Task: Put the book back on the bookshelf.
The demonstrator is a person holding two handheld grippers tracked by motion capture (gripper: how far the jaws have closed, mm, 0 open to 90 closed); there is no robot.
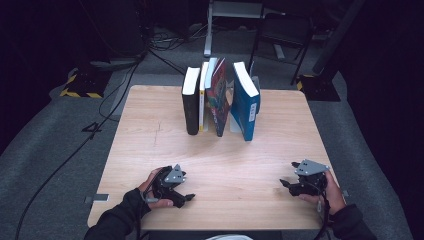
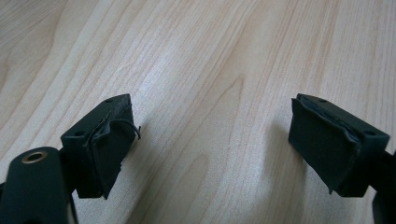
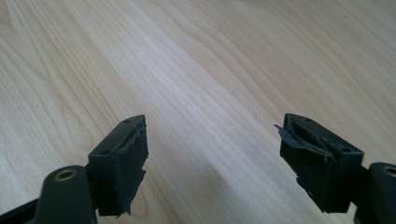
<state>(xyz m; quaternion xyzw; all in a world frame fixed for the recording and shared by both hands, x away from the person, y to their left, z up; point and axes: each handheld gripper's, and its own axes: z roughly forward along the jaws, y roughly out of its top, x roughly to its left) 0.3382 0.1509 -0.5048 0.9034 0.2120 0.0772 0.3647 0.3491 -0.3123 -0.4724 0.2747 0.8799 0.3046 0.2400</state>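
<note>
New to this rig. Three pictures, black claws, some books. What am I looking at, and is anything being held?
No robot here: a person holds a black two-jaw hand gripper in each hand. The high view looks down on a light wooden table, with the left gripper and the right gripper near its front edge. The other two pictures come from cameras riding on each gripper, looking along its jaws: left gripper, right gripper. Both stand open over bare wood; nothing is held. At the table's far side stands a row of upright books: a black book, a leaning red patterned book and a blue book.
</note>
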